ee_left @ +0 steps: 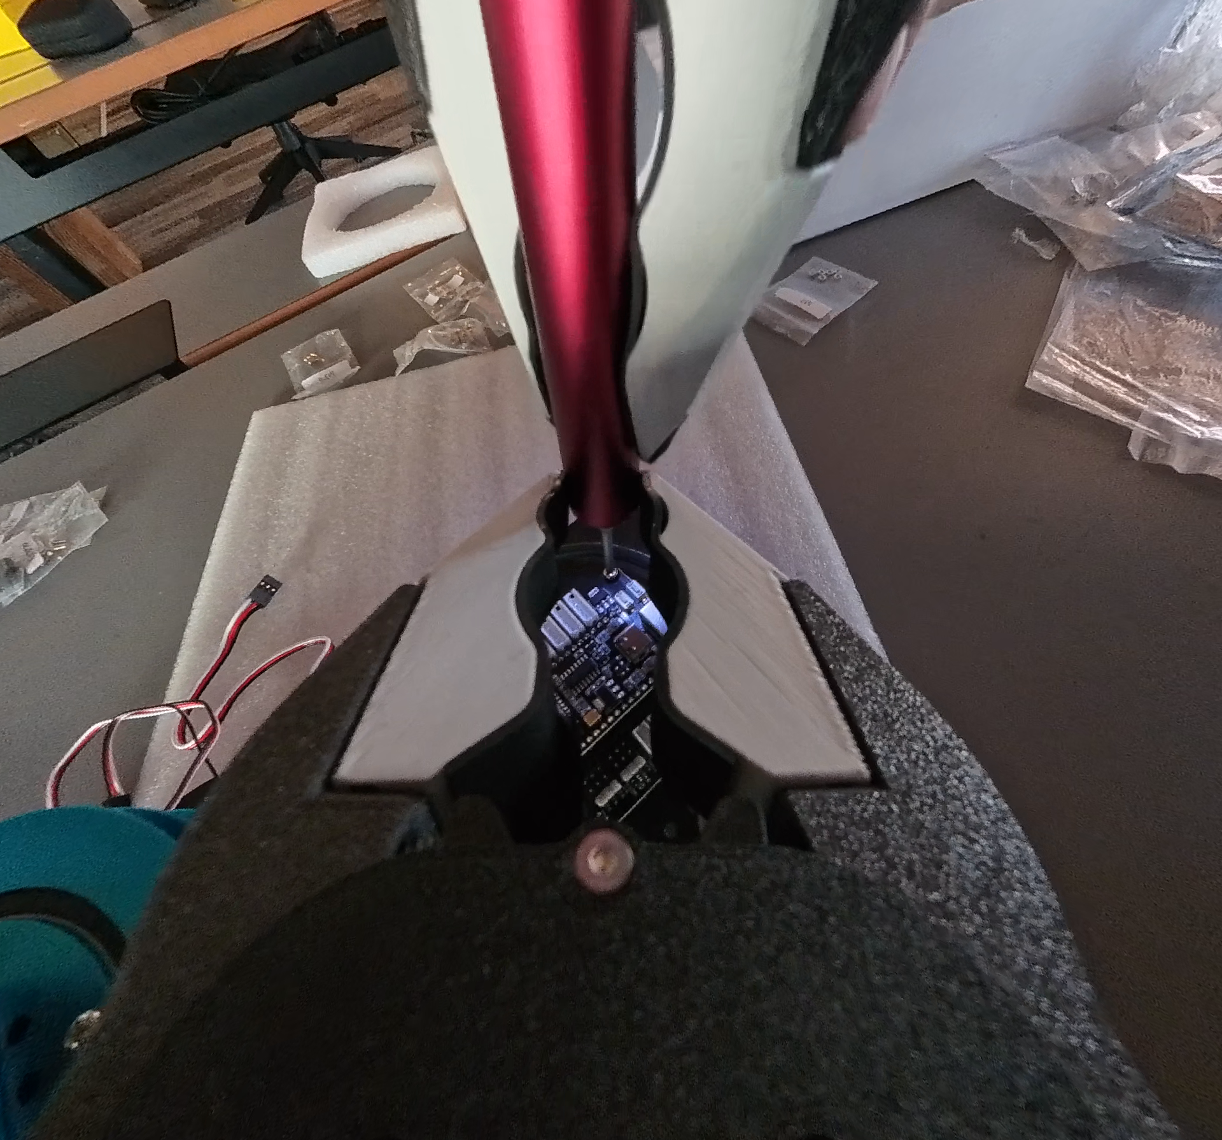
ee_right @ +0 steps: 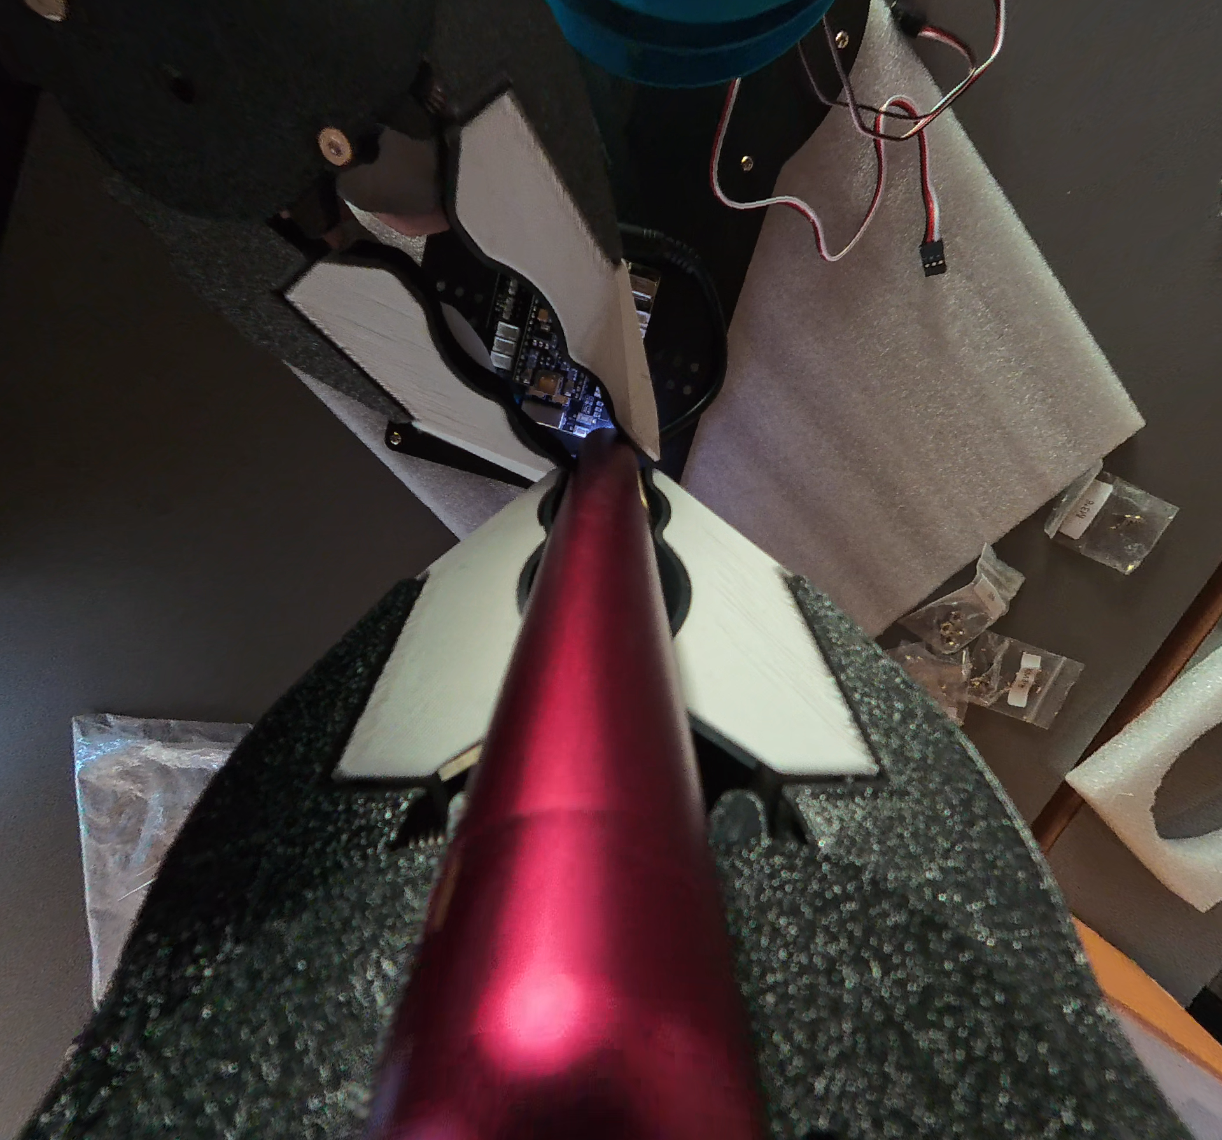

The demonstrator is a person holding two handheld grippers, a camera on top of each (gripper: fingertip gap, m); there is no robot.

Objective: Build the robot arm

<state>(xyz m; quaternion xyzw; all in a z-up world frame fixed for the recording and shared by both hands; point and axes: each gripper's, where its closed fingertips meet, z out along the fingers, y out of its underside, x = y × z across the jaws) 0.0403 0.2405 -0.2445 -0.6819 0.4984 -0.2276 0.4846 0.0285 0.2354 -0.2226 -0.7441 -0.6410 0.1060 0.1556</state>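
Note:
My right gripper is shut on a red screwdriver that runs forward between its white pads. In the left wrist view the screwdriver comes down from above, and its thin bit rests on a small screw at the far edge of a black circuit board. My left gripper is closed, and the notch at its tips sits around the screwdriver's nose. The board shows through the cut-outs between its fingers. The board lies in a black round housing under the left fingers.
A white foam sheet lies under the work. A red, white and black cable is at the left, beside a teal part. Small bags of screws and crumpled plastic bags lie around. A foam block with a hole is behind. The tips of both grippers are at nearly the same place.

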